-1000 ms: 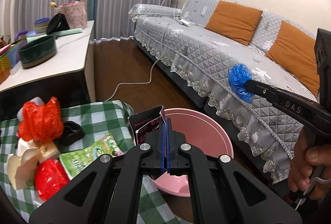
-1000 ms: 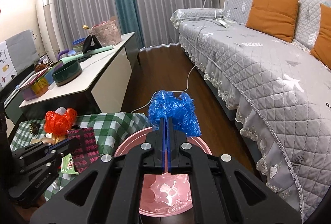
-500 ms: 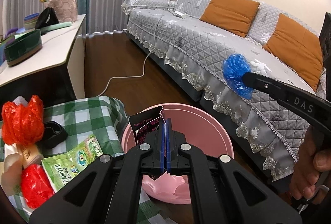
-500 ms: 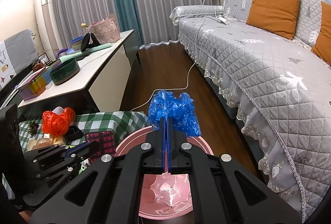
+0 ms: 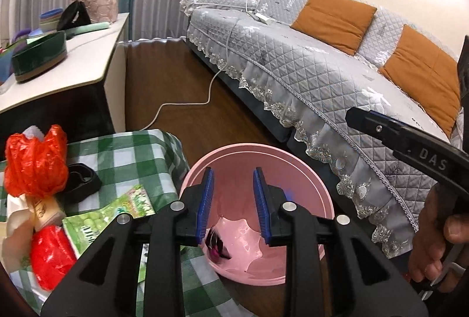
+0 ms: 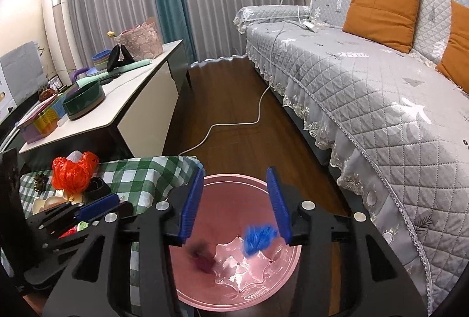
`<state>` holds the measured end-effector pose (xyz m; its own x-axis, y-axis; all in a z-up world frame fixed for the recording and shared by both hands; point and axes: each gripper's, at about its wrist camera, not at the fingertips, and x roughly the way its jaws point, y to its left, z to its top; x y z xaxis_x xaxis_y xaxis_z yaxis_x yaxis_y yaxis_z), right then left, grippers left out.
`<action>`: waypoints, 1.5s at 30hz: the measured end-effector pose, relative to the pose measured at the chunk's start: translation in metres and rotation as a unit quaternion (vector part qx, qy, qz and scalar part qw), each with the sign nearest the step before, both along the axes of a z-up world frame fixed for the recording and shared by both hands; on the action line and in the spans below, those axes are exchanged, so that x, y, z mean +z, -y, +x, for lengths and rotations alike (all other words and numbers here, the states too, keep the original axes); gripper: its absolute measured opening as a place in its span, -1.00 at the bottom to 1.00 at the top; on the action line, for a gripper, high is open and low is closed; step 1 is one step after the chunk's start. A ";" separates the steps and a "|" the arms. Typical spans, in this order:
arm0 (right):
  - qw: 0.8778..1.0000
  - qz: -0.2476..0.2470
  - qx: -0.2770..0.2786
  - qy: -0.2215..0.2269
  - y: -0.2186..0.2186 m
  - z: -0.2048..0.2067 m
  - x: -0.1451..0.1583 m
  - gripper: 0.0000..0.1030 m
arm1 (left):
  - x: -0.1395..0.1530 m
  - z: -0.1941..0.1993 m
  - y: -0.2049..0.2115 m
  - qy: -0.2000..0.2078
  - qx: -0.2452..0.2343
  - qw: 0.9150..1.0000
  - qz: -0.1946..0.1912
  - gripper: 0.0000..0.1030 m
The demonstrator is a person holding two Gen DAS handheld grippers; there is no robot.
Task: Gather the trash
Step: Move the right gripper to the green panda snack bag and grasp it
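Note:
A pink basin stands on the floor beside the checked table. My left gripper is open and empty above it; a dark maroon carton lies blurred inside the basin. My right gripper is open above the basin; a crumpled blue plastic bag is blurred just below its right finger, inside the basin. The right gripper also shows at the right of the left wrist view. On the table lie an orange bag, a green snack packet and a red wrapper.
A green checked table stands left of the basin, with a black ring on it. A grey sofa runs along the right. A white sideboard with bowls stands at the back left. A white cable lies on the wooden floor.
Both grippers have opened. The maroon carton left my left gripper and the blue bag left my right gripper; both have dropped into the pink basin.

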<state>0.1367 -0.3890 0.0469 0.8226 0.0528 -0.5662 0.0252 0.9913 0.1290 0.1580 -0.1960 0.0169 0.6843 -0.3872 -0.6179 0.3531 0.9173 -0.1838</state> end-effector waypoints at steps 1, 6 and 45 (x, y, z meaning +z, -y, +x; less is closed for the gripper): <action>1.000 0.001 0.000 -0.001 0.000 0.000 0.000 -0.11 | 0.002 -0.002 -0.003 0.002 0.001 1.000 0.000 -0.48; 1.000 0.003 0.004 0.003 -0.006 0.000 0.005 -0.11 | 0.018 -0.016 -0.018 0.014 0.011 1.000 0.002 -0.48; 0.989 0.003 0.149 -0.022 -0.133 -0.001 -0.015 -0.15 | -0.007 -0.070 -0.227 -0.022 0.201 0.979 -0.010 -0.48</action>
<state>0.1360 -0.2561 0.0322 0.7449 0.2920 -0.5998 -0.2621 0.9549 0.1395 0.0884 0.0315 0.0097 0.7566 -0.1051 -0.6454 -0.0437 0.9767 -0.2102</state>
